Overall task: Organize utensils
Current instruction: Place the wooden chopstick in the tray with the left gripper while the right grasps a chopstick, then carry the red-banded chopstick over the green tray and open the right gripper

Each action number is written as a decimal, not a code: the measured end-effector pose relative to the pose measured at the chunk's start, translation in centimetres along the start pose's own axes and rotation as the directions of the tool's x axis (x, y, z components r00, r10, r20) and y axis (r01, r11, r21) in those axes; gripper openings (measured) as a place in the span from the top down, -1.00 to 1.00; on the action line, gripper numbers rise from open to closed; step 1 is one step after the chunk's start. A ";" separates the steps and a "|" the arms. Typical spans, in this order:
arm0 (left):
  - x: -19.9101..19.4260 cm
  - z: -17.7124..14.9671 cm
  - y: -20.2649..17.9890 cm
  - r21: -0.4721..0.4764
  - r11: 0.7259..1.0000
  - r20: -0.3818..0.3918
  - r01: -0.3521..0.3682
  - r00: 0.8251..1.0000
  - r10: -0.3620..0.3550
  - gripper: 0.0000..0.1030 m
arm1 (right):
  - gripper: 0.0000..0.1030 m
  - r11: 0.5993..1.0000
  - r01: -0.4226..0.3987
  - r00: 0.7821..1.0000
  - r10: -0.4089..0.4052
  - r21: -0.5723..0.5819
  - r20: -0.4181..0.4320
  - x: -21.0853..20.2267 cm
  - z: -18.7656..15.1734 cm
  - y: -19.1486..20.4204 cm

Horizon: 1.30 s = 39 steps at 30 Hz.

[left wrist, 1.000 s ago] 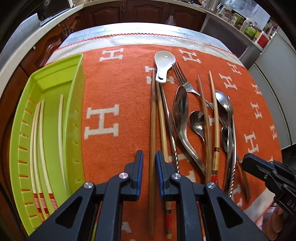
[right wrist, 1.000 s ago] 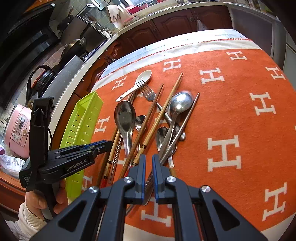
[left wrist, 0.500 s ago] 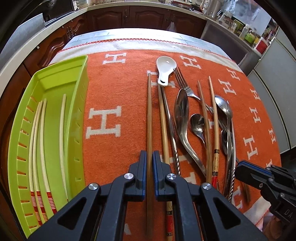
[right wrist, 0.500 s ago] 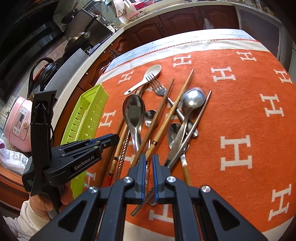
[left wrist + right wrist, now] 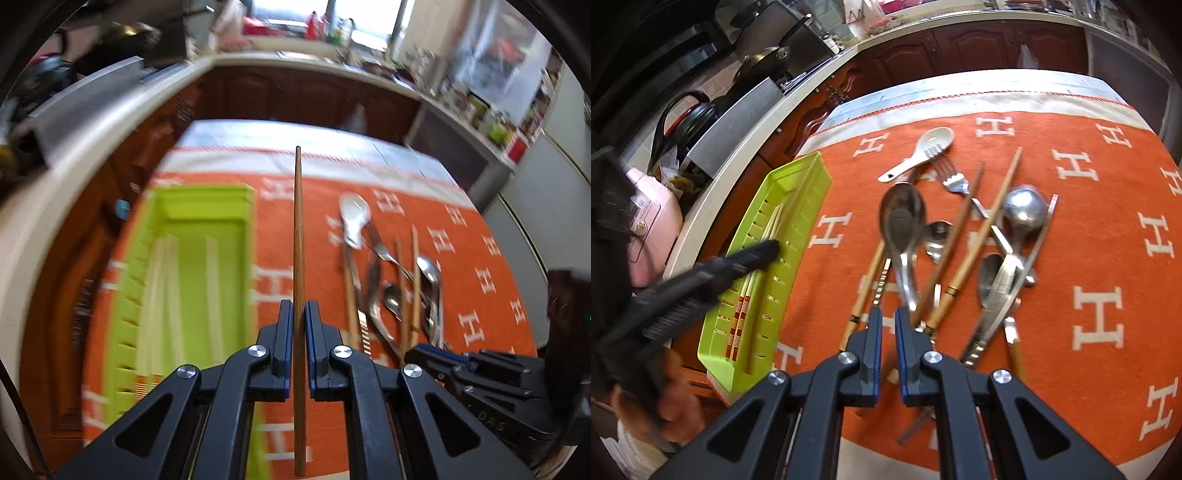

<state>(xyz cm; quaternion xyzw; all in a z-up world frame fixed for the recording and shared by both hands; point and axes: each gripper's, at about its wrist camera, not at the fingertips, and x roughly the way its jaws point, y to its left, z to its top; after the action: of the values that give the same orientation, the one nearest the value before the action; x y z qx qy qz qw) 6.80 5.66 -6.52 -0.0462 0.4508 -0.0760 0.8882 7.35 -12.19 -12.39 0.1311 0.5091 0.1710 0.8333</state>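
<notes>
Chopstick [image 5: 298, 258] of dark wood sits clamped between the fingers of the left claw [image 5: 298, 325], lifted clear of the orange cloth [image 5: 480, 295] and pointing away from the camera, between the green tray [image 5: 207, 280] and the pile of utensils. Pale chopsticks [image 5: 764, 254] lie lengthwise inside the tray. The right claw [image 5: 888, 328] hovers over the pile with a narrow gap between its fingers, gripping nothing. Beneath it lie a large spoon [image 5: 901, 225], a fork [image 5: 955, 181], a white ceramic spoon [image 5: 923, 151] and more wooden chopsticks [image 5: 982, 236], overlapping on the desk.
</notes>
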 end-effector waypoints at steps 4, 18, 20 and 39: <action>-0.9 0.1 3.7 -0.046 0.995 0.012 -0.091 0.996 0.091 0.93 | 0.63 1.000 0.005 1.000 -0.005 -0.012 -0.003 1.2 0.4 1.5; 2.8 -2.7 8.2 -0.107 0.987 -0.109 -0.116 0.989 0.104 0.92 | 0.63 0.991 0.134 0.990 -0.134 -0.016 -0.036 5.5 0.8 3.6; 3.1 -2.8 8.6 -0.111 0.986 -0.100 -0.123 0.989 0.112 0.92 | 0.63 0.986 0.166 0.985 -0.167 -0.031 -0.039 5.7 0.8 4.2; 1.6 -3.0 7.9 -0.092 0.989 -0.086 -0.113 0.991 0.106 0.62 | 0.89 0.967 0.243 0.970 -0.243 -0.079 0.015 5.2 -0.2 6.8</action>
<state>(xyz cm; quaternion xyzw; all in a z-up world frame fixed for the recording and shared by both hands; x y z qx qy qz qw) 6.00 13.11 -10.74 -0.0610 0.4912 -0.0071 0.8689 8.31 -3.85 -14.00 0.0345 0.5119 0.0876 0.8539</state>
